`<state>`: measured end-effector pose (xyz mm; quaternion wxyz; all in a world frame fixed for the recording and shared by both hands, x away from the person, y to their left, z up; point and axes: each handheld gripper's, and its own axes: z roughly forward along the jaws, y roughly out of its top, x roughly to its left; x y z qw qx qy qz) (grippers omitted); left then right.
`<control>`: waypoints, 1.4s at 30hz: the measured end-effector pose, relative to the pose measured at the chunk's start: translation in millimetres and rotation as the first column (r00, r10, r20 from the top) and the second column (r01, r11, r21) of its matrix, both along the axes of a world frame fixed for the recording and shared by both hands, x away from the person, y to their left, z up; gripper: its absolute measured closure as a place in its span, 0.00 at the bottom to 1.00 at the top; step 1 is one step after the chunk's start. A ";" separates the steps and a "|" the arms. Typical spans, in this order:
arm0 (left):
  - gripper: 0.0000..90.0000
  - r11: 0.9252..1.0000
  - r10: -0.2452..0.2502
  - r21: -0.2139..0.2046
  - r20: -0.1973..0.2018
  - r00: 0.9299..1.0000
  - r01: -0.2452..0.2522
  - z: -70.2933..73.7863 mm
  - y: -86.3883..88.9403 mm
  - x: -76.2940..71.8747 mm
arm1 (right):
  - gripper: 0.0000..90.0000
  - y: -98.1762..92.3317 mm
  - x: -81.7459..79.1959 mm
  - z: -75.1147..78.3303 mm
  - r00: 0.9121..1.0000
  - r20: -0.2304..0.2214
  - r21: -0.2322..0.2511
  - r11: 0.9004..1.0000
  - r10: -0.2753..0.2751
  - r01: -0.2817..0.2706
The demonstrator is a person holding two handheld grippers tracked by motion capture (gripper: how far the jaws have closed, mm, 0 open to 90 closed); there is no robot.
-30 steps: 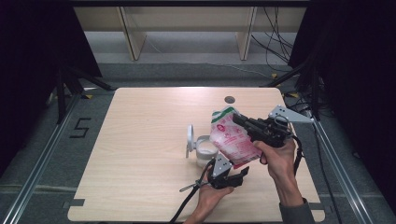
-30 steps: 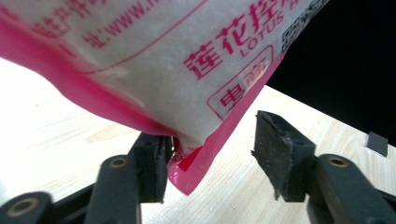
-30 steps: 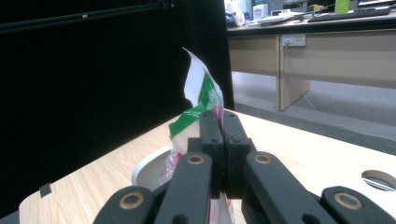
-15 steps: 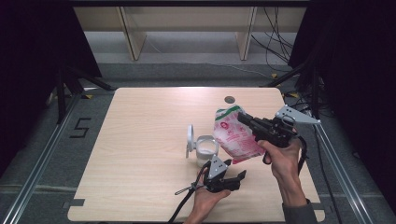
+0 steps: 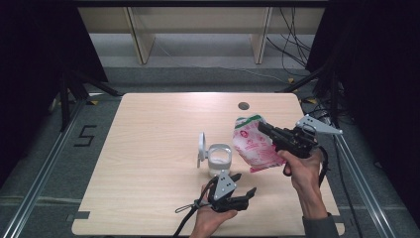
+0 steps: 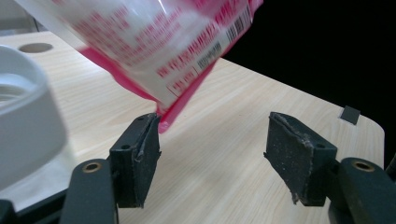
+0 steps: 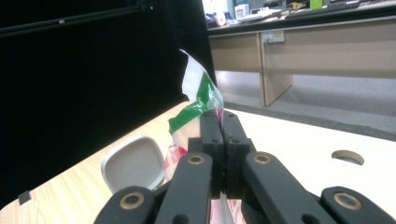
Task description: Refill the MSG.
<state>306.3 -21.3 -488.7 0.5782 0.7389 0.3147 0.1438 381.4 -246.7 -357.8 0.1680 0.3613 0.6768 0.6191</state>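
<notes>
A pink and white bag point(image 5: 253, 145) with a green top hangs above the table, and my right gripper point(image 5: 265, 130) is shut on its upper part. In the right gripper view the jaws point(image 7: 224, 135) pinch the bag point(image 7: 198, 98) near its green band. A white jar point(image 5: 219, 159) stands just left of the bag with its lid point(image 5: 202, 148) flipped up. My left gripper point(image 5: 243, 194) is low near the front edge, below the bag. Its jaws have just been opening and now stand wide. The bag's bottom corner point(image 6: 163, 119) hangs just over the left pad point(image 6: 140, 154), and nothing is pressed between the pads.
The light wooden table point(image 5: 148, 148) has a round hole point(image 5: 243, 105) near its far edge. Its left half is bare wood. A dark drop lies past the right edge. Cables trail off the front edge from my left gripper.
My left gripper has drawn back from the bag's lower edge toward the table's front, and its jaws stand wider. The right gripper and bag have shifted slightly right.
</notes>
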 end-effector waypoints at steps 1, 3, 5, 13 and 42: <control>0.38 1.000 0.009 0.004 -0.001 1.000 -0.009 0.4 3.2 -1.2 | 1.00 -1.6 0.4 -1.1 1.000 0.012 -0.019 1.000 -0.008 0.008; 0.38 1.000 0.021 -0.004 -0.005 1.000 -0.021 -0.7 8.5 -0.5 | 1.00 -0.5 -0.8 -4.3 1.000 -0.019 -0.001 1.000 -0.007 0.007; 0.38 1.000 0.028 -0.003 -0.012 1.000 -0.028 -1.0 12.2 -0.2 | 1.00 -1.0 -0.5 -7.8 1.000 -0.022 -0.002 1.000 -0.004 0.003; 0.37 0.999 0.031 0.025 -0.015 0.999 -0.031 -6.2 19.6 0.0 | 1.00 -6.2 -1.8 -19.2 0.998 -0.057 0.001 1.000 -0.021 0.021; 0.36 0.996 0.075 0.047 0.016 0.997 -0.076 -9.5 55.3 -1.4 | 1.00 -58.7 -20.2 -38.7 0.978 -0.073 -0.101 0.977 -0.197 0.190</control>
